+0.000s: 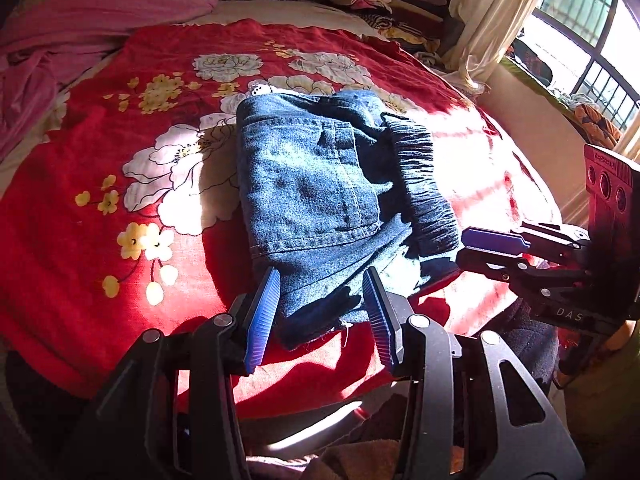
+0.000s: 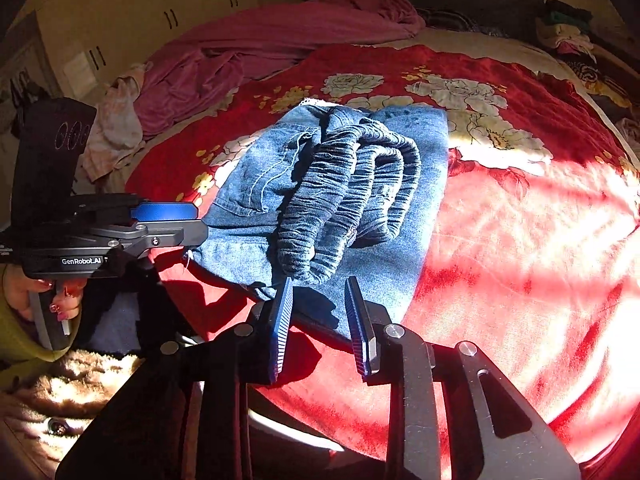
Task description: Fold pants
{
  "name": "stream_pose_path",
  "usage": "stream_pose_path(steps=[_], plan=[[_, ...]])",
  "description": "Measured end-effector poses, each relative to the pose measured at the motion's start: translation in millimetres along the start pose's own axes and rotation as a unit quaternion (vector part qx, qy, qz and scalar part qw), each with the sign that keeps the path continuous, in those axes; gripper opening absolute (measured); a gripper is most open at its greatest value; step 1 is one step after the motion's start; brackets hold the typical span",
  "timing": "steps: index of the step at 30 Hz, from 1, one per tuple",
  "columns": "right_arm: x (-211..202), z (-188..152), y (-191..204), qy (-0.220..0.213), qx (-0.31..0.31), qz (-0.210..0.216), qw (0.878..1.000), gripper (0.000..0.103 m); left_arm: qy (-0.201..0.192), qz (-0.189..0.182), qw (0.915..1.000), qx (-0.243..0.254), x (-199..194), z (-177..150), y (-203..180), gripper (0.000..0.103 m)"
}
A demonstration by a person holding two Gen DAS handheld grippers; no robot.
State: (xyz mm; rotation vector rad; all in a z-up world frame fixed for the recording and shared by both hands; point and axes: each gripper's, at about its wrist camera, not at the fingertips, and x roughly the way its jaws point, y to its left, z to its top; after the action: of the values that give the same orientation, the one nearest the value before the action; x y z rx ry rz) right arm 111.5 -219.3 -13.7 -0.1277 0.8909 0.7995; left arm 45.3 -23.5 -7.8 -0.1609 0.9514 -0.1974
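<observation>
Denim pants [image 1: 316,184] lie folded into a thick bundle on the red flowered blanket [image 1: 100,240], near its front edge, with the gathered elastic waistband [image 1: 424,184] on the bundle's right side. In the left wrist view the left gripper [image 1: 320,304] stands partly open, its blue pads either side of the bundle's nearest frayed corner without pressing it. The right gripper [image 1: 476,248] reaches in from the right edge, its tips just beside the waistband.

In the right wrist view the right gripper [image 2: 318,316] is narrowly open over the pants' [image 2: 248,208] near edge, nothing pinched. The left gripper [image 2: 176,220], held by a hand [image 2: 60,296], sits at the bundle's left edge. A pink sheet [image 2: 260,40] lies crumpled towards the blanket's far left corner.
</observation>
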Motion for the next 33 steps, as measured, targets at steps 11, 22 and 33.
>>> stream_pose_path(steps=[11,22,33], plan=[[-23,2,13,-0.033,0.004,-0.013,0.999,0.043,-0.014,0.0,0.9999,0.001,-13,3,-3,0.04],[-40,9,16,-0.059,0.008,-0.05,0.997,0.069,-0.035,0.004,0.9994,0.003,-31,9,-3,0.056],[-53,11,13,-0.084,0.025,-0.08,0.993,0.088,-0.045,0.007,0.9989,0.0,-39,13,0,0.066]])
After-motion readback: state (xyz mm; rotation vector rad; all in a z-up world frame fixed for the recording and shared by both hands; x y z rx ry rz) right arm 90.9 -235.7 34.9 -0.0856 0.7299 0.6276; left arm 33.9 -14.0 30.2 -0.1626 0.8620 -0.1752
